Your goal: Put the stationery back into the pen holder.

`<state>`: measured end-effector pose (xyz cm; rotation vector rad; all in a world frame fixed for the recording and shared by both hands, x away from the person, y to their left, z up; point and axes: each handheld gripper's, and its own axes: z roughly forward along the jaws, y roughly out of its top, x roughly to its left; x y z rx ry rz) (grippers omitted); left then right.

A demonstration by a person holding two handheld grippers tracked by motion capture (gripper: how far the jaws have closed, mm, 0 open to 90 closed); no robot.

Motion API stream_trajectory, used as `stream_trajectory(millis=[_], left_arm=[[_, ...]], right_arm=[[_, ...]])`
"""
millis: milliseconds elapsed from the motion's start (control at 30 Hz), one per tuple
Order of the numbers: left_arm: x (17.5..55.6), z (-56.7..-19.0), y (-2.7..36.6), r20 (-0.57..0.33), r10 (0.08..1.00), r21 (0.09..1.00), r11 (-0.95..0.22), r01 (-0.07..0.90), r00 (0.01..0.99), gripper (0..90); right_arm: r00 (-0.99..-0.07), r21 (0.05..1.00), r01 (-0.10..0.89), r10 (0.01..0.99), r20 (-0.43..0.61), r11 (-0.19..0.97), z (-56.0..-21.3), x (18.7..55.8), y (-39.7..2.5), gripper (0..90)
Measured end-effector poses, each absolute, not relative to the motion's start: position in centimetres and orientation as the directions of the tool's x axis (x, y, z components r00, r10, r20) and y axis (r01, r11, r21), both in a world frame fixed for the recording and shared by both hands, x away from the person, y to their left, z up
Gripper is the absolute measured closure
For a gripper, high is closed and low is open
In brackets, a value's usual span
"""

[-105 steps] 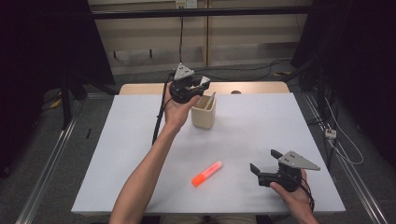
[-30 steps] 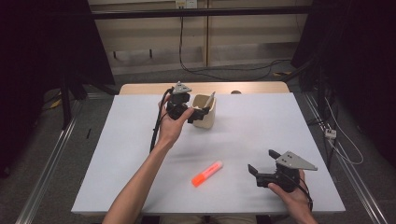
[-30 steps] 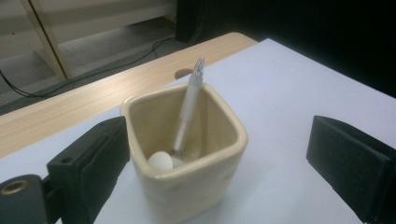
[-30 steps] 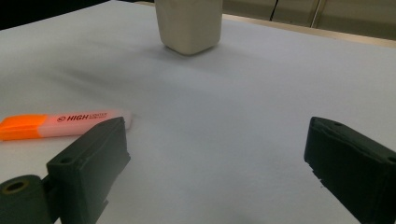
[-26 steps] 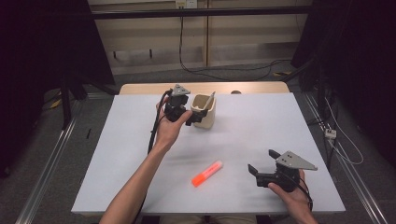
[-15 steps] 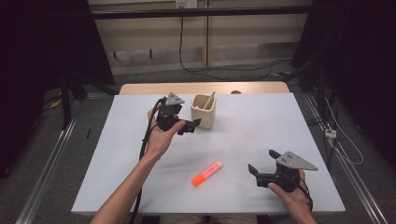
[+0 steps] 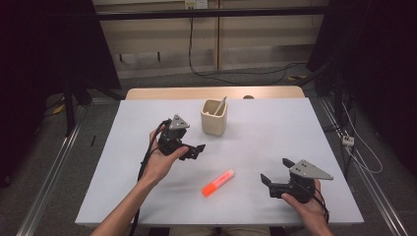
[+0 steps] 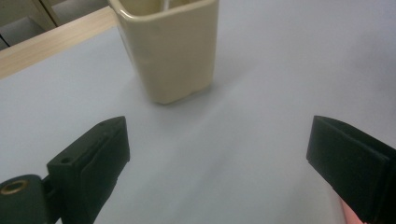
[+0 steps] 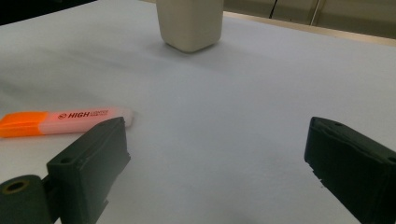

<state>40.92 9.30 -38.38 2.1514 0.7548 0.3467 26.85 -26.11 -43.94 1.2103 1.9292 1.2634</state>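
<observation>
Risk: orange plastic highlighter (image 7: pixel 218 183), centre-low on the white table (image 7: pixel 295 132), may roll if nudged by 2 wide-open, empty grippers: left gripper (image 7: pixel 193 150), right gripper (image 7: pixel 269 182).

The bench (image 7: pixel 305 137) is lying mostly bare. A cup (image 7: pixel 214 117) is standing near the far edge, in the middle, with a thin stick leaning inside it. An orange marker (image 7: pixel 218 183) is lying flat near the front, between the left hand-held gripper (image 7: pixel 195 150) and the right hand-held gripper (image 7: pixel 269 183). Bare bench is lying between the left hand-held gripper's wide jaws and the cup. The marker is lying just off the right hand-held gripper's jaw, with flat bench reaching past it to the cup. The whole right side is staying open for passing.
</observation>
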Motion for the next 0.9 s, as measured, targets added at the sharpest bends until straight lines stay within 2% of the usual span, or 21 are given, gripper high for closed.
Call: stream_trajectory(millis=[167,267,533,567,600,633,700,767,900], left_arm=[[39.8,-38.9,9.7,0.012,0.629,0.763,-0.508,0.4,0.777,6.6],[38.9,-39.6,9.8,0.035,0.597,0.74,-0.554,0.381,0.801,11.8],[36.7,-40.6,9.8,0.021,0.577,0.723,-0.573,0.386,0.816,10.6],[36.3,-40.6,9.8,0.017,0.561,0.719,-0.582,0.38,0.827,13.4],[35.8,-40.6,9.8,0.019,0.554,0.722,-0.583,0.372,0.832,21.6],[35.5,-40.6,9.8,0.014,0.55,0.724,-0.582,0.371,0.835,25.3],[34.8,-40.7,9.6,0.0,0.538,0.73,-0.576,0.368,0.843,25.6],[34.3,-40.9,9.3,-0.028,0.525,0.729,-0.571,0.377,0.85,34.5],[33.2,-41.2,8.4,-0.055,0.496,0.713,-0.588,0.382,0.866,41.6]], right_arm=[[-0.458,0.906,0.392,0.888,0.044,0.158,-43.9,26.8,-26.1,5.6],[-0.462,0.905,0.393,0.886,0.041,0.163,-44.0,26.8,-26.1,5.6],[-0.463,0.904,0.394,0.885,0.041,0.164,-44.0,26.9,-26.0,5.5],[-0.463,0.904,0.394,0.885,0.042,0.163,-44.0,26.9,-26.0,5.5],[-0.463,0.904,0.395,0.885,0.043,0.162,-44.0,26.9,-26.0,5.5],[-0.463,0.904,0.395,0.885,0.043,0.163,-44.0,26.9,-26.0,5.5],[-0.463,0.904,0.395,0.885,0.044,0.162,-44.0,26.9,-25.9,5.5],[-0.464,0.905,0.394,0.885,0.044,0.162,-44.0,26.9,-26.0,5.5],[-0.464,0.904,0.397,0.885,0.046,0.161,-44.1,27.0,-26.0,5.5]])
